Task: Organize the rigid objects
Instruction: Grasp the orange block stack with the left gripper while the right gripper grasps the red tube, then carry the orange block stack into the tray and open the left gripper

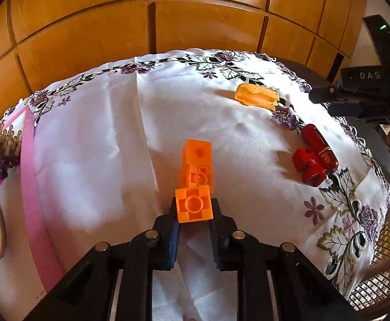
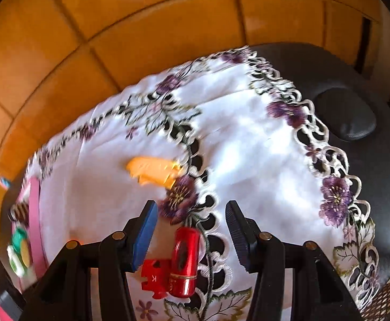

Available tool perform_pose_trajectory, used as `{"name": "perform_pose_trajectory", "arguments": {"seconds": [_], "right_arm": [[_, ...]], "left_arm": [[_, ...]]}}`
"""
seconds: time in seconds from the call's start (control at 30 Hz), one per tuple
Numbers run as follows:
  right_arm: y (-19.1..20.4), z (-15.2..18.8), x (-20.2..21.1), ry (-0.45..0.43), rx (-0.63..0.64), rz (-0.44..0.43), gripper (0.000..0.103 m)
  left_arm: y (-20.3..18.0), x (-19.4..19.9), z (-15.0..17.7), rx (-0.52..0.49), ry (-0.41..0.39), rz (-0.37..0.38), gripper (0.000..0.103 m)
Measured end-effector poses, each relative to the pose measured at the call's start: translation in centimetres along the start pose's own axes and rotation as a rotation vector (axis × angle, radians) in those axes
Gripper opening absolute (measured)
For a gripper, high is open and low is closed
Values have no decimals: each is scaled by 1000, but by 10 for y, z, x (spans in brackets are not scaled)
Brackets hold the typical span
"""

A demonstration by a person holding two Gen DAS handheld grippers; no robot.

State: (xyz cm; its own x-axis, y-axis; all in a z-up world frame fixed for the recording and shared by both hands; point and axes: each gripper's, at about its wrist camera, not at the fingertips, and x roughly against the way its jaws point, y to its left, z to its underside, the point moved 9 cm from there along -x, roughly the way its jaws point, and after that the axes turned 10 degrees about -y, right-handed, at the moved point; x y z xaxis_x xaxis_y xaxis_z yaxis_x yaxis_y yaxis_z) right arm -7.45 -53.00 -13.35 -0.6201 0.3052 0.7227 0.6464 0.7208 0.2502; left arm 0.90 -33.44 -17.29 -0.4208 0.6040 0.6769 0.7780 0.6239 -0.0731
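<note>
Left hand-held gripper [image 1: 194, 211] clamping orange block stack [image 1: 196, 180] on white-clothed surface [image 1: 93, 160] | right hand-held gripper [image 2: 192, 230] hovering part-open, empty, over red cylinder [image 2: 184, 259] beside red puzzle piece [image 2: 154, 278]

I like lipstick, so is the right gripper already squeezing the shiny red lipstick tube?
No, the right gripper stands open, its pads apart from the shiny red lipstick tube lying on the white embroidered cloth.

blocks [image 1: 195, 179] mid-cloth [image 1: 101, 139] | bottle [image 1: 319, 147] right | tray [image 1: 30, 187] left
</note>
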Motion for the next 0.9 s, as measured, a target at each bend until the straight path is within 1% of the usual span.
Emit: {"name": "perform_pose_trajectory", "arguments": {"seconds": [0.13, 0.3, 0.5, 0.53, 0.57, 0.6, 0.63, 0.7, 0.8, 0.87, 0.9], "right_arm": [[-2, 4, -2, 10, -6, 13, 53], [-4, 8, -7, 36, 9, 43, 53], [11, 24, -17, 105, 73, 14, 53], [12, 25, -18, 113, 78, 13, 50], [12, 27, -19, 119, 83, 19, 40], [11, 28, -20, 127, 78, 22, 36], [9, 31, -23, 144, 78, 33, 36], [6, 42, -32, 216, 76, 51, 36], [8, 44, -33, 216, 104, 56, 36], [9, 43, -32, 205, 131, 81, 25], [11, 40, -30, 184, 136, 72, 25]], "left_arm": [[0, 0, 0, -5, -9, -8, 21], [1, 2, 2, -8, -22, -1, 21], [2, 3, 2, 3, -26, 11, 22], [2, 2, 2, 7, -26, 14, 22], [3, 2, 2, 12, -25, 17, 22], [3, 2, 2, 14, -25, 19, 22], [3, 2, 2, 17, -24, 20, 22], [3, 3, 2, 19, -24, 22, 22], [4, 3, 2, 26, -25, 25, 22], [3, 3, 2, 23, -25, 23, 22], [4, 3, 2, 21, -25, 22, 22]]}}
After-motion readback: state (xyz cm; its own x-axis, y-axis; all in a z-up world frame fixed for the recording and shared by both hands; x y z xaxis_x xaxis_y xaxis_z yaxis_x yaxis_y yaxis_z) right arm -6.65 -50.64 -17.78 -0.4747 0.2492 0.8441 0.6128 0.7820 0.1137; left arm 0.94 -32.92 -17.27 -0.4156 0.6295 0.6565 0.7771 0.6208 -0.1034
